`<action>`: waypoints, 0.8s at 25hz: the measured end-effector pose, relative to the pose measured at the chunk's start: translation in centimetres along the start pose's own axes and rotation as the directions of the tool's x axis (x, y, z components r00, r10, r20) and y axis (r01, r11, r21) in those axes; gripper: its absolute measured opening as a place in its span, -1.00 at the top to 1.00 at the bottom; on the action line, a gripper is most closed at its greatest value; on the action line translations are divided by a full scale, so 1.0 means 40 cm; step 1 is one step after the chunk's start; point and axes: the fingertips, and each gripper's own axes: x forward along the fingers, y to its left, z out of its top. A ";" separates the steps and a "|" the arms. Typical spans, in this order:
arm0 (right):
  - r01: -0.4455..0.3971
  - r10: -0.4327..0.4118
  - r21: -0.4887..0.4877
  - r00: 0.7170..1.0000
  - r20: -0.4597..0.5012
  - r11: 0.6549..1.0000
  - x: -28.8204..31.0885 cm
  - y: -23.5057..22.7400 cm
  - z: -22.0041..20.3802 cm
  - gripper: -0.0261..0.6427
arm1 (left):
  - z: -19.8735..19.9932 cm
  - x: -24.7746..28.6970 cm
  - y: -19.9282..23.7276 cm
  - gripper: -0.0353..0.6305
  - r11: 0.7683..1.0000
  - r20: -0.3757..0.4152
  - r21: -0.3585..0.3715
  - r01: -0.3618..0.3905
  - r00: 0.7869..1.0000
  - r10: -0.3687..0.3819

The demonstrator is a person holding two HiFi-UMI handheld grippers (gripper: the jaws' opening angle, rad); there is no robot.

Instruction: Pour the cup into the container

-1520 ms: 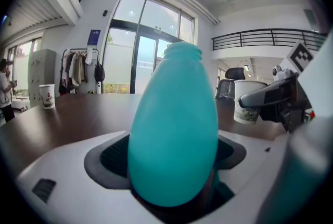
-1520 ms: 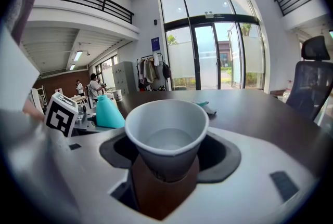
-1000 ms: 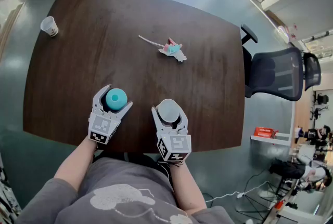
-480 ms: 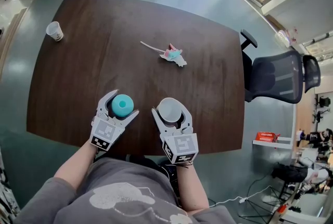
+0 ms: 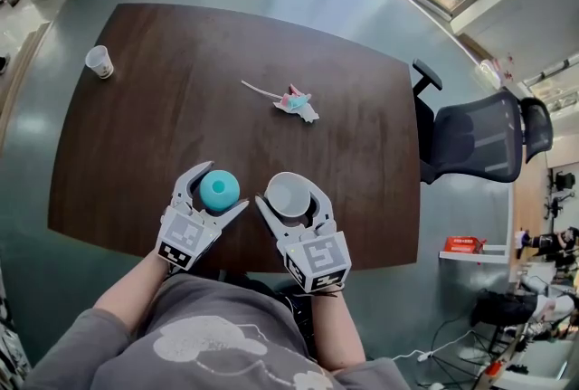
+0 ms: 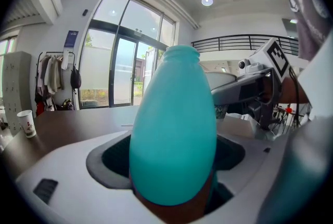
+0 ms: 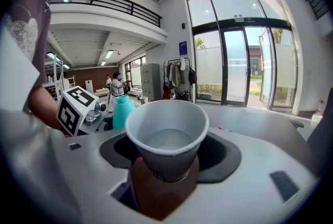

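Bottle [image 6: 173, 129], teal, smooth ovoid, left claw [image 5: 218, 190]; cup [image 7: 166, 137], tapered paper, right claw [image 5: 290, 197].

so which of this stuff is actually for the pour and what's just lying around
For the job:
teal bottle
paper cup, beside the bottle

Just lying about:
spare cup, far left
crumpled wrapper
office chair
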 end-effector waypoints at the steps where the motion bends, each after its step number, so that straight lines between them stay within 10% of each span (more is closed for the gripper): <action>1: -0.011 0.011 -0.021 1.000 -0.004 1.000 -0.004 0.007 0.005 0.04 | -0.002 0.001 -0.006 -0.39 1.000 -0.004 0.010 0.002 1.000 -0.002; 20: -0.070 0.014 -0.360 0.987 -0.157 0.930 -0.004 0.083 0.030 0.04 | -0.010 0.008 -0.078 -0.39 1.000 0.000 0.017 0.019 1.000 -0.019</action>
